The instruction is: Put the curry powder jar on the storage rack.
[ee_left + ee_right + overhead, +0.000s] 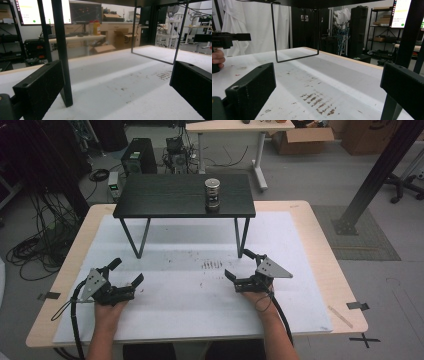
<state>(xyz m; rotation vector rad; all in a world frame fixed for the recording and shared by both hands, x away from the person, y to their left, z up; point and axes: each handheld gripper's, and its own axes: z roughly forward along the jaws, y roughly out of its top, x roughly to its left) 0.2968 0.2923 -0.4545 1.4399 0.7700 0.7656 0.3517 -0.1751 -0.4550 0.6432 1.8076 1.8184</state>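
on the near half of the white mat (190, 320) covering the light wooden table (320, 245), two hands each rest a black two-jaw gripper. the left gripper (126, 272) sits near-left, jaws spread wide, nothing between them; the right gripper (239, 264) sits near-right, equally wide open and empty. one small black low bench with thin metal legs (165, 195) stands at the far side of the mat. one short metal-topped dark cylinder (212, 194) stands upright on the bench's right part. one patch of dark scuff marks (212, 265) lies between the grippers.
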